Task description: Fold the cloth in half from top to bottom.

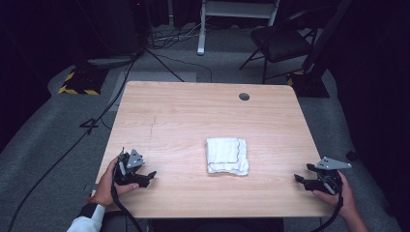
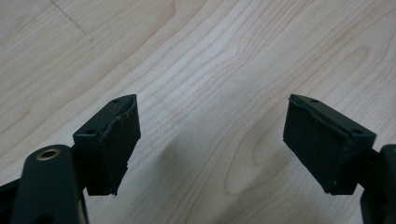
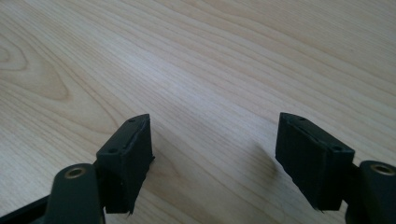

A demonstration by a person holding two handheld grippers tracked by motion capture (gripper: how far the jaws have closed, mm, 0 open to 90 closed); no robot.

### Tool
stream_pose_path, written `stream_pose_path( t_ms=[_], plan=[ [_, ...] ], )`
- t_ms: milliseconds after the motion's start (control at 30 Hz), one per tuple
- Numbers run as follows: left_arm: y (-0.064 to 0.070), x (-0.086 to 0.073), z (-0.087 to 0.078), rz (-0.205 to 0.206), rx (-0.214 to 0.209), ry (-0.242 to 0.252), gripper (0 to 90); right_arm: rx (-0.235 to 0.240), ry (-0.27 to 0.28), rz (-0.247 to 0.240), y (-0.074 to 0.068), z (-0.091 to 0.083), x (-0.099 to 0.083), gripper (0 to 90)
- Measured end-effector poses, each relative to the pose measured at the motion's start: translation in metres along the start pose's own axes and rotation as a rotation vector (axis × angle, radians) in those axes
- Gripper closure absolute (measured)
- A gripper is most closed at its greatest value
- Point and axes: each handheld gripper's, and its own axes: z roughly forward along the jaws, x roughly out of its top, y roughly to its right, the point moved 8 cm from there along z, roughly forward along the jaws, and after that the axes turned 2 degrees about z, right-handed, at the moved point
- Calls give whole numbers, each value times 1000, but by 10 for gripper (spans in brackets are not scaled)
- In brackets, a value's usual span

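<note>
Item 1: my left gripper [image 1: 147,176], at about 8 o'clock on the bench [image 1: 193,111], near the front edge. Held in my left hand [image 1: 107,186], cable trailing back over the edge. In the left gripper view its fingers [image 2: 112,144] stand spread wide, with bare wood grain between them and nothing pinched.

Item 2: my right gripper [image 1: 300,180], at about 4 o'clock on the bench, near the front right corner. Held in my right hand [image 1: 338,195], grey three-cornered plate on top. In the right gripper view its fingers [image 3: 128,161] are likewise spread wide over bare wood, holding nothing.

Item 3: one white cloth [image 1: 227,155], folded to a rough square with a thin dark line stitched near its edge. It lies flat a little right of the bench's centre, between the two grippers and slightly beyond them, well apart from both; at about 2 o'clock from my left gripper and 10 o'clock from my right.

Item 4: a dark round hole [image 1: 244,96] in the bench top, at about 1 o'clock near the far edge.

Item 5: a black folding chair [image 1: 280,41] on the grey floor beyond the bench, at about 1 o'clock.
</note>
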Motion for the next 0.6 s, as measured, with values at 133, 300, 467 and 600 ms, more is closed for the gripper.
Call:
stream_pose_path(
  t_ms=[133,300,467,600],
  plan=[
    [-5,-12,-2,-40,-7,4,190,1,15,39,3,-2,-5,266],
    [-8,-25,-5,-102,-43,17,180,-2,25,83,7,-4,-9,257],
    [-7,-30,-8,-124,-35,32,177,-17,44,101,8,-5,-11,249],
    [-8,-30,-8,-118,-33,33,176,-20,57,104,7,-5,-12,243]
  ],
)
